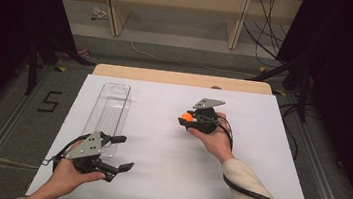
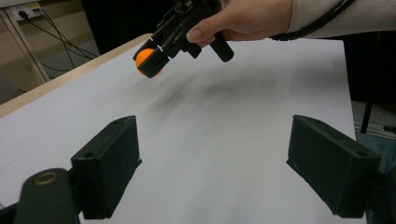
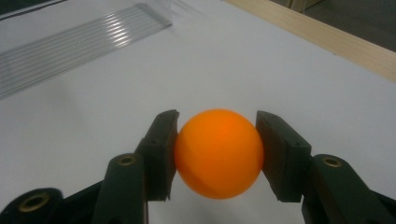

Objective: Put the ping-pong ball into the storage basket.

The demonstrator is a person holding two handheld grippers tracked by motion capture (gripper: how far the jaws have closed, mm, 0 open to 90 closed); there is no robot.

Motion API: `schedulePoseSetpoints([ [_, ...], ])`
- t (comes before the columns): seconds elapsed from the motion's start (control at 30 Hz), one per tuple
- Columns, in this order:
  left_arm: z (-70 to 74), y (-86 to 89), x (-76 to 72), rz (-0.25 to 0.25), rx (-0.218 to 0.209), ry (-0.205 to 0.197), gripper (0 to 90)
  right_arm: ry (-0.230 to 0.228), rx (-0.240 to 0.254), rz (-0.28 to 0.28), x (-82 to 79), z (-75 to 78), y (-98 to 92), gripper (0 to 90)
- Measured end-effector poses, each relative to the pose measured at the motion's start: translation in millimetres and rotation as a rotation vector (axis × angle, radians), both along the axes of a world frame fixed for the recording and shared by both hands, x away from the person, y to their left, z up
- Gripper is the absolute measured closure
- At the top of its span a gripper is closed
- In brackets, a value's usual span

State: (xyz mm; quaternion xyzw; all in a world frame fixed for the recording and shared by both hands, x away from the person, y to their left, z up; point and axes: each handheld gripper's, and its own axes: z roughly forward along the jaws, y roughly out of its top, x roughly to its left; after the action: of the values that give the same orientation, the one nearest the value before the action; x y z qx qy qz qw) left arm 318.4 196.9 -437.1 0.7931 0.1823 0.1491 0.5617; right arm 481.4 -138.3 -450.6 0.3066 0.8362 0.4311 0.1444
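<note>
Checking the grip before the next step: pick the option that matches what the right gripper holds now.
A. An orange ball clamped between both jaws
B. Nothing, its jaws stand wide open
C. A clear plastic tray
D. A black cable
A: in the right gripper view the orange ball sits pressed between both black jaws of the right gripper, above the white table.

A white-topped table (image 1: 265, 190) stands on grey floor (image 1: 10, 126) (wooden shelving (image 1: 174, 8) behind).

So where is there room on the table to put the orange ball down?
The white table is bare between the left claw and the right claw holding the orange ball, and along the right edge. The left side is crowded by the clear tray.
</note>
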Motion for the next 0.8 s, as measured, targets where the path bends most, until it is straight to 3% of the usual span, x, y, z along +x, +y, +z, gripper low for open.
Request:
schedulePoseSetpoints([
  [0.8,0.2,-0.6,-0.6,-0.003,0.003,-0.002,16.4,-0.017,0.012,0.029,-5.6,8.3,11.3,51.2],
])
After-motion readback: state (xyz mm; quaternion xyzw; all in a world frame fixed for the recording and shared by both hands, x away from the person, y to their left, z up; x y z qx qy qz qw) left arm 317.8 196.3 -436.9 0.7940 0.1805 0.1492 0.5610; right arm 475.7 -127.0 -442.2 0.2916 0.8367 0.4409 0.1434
